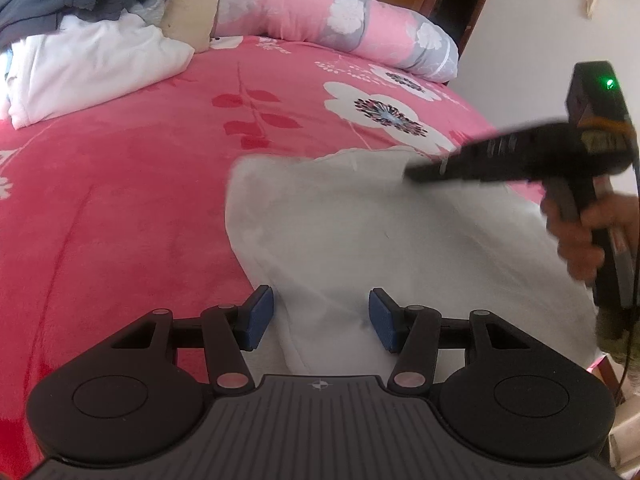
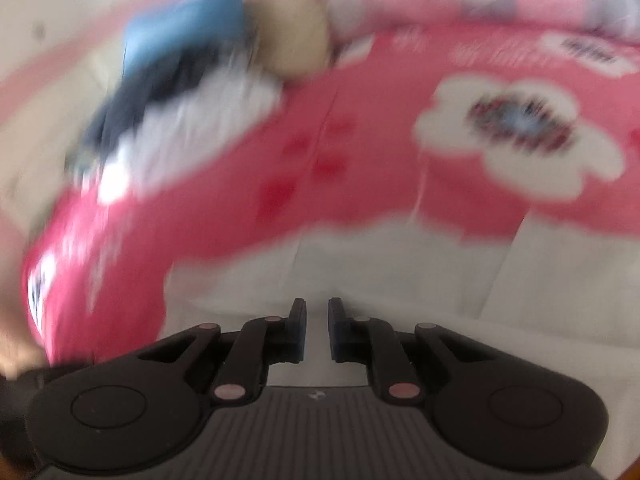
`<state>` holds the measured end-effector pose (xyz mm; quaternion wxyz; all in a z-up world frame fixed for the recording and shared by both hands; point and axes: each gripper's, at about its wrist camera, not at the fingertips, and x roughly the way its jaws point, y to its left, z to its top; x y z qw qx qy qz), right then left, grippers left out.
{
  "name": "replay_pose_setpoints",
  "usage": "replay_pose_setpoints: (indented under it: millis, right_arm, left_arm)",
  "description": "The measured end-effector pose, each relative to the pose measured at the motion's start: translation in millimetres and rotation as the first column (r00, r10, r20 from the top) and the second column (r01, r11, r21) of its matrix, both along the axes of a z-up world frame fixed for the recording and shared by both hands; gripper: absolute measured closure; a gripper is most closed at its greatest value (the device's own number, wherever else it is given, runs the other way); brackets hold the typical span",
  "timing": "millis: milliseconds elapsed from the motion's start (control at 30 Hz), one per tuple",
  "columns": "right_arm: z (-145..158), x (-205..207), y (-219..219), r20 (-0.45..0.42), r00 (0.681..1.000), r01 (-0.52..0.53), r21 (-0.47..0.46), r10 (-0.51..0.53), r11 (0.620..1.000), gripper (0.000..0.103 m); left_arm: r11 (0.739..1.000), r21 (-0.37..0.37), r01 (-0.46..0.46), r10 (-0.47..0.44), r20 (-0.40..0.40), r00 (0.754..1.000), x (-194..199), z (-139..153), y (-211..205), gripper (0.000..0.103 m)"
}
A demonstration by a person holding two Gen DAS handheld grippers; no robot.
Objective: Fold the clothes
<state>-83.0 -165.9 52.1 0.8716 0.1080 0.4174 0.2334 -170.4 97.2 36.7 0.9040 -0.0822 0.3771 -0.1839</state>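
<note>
Both claws hover over the white garment (image 1: 360, 240) on the bed (image 1: 120, 200): left gripper (image 1: 321, 318) released, right gripper (image 2: 317, 330) nearly clenched on nothing; folding stage indeterminate.

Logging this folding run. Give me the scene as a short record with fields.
surface: bed, pink floral cover
garment: white cloth, spread flat near the front edge
left claw: open, empty, low over the cloth's near edge
right claw: narrow gap, nothing between the pads, over the cloth; view blurred
pile: unfolded clothes at the far left
pillow: pink, at the head
</note>
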Motion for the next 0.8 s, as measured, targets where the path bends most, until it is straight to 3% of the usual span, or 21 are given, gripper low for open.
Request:
replay_pose_setpoints:
  millis: [100,267,400,433,533,700,800]
  right_arm:
    - [12.3,-1.6,-27.0,0.034,0.996,0.082,0.091,-0.086,0.992,0.09]
    - [25.2,-21.9,-104.5,0.007,0.977,0.209,0.187,-0.214,0.96,0.088]
    - [28.5,-33.1,-152.9,0.01,0.966,0.254,0.103,-0.257,0.962,0.062]
    - [29.4,-35.9,-165.0,0.011,0.964,0.265,0.082,-0.267,0.961,0.061]
    - [31.3,-43.5,-200.2,0.014,0.955,0.295,0.021,-0.295,0.955,0.061]
    - [23.5,-18.1,-187.0,0.018,0.982,0.188,-0.023,-0.188,0.982,0.06]
    - [21.8,-9.5,-154.0,0.076,0.995,0.064,-0.058,-0.059,0.996,0.061]
  left_arm:
    - [1.0,0.001,0.001,-0.001,0.008,1.0,3.3,4.0,3.0,0.05]
    - [1.0,-0.003,0.006,-0.006,0.052,0.999,18.1,15.6,10.4,0.05]
    - [0.997,0.004,0.08,-0.08,0.048,0.996,40.7,22.3,3.7,0.045]
    - [0.993,0.006,0.116,-0.116,0.039,0.993,47.3,23.4,-0.5,0.04]
    - [0.981,0.029,0.191,-0.192,0.039,0.981,65.8,27.6,-20.5,0.039]
    - [0.95,0.063,0.307,-0.312,0.077,0.947,91.5,32.0,-56.8,0.039]
    - [0.919,0.092,0.384,-0.392,0.085,0.916,105.3,31.0,-80.5,0.039]
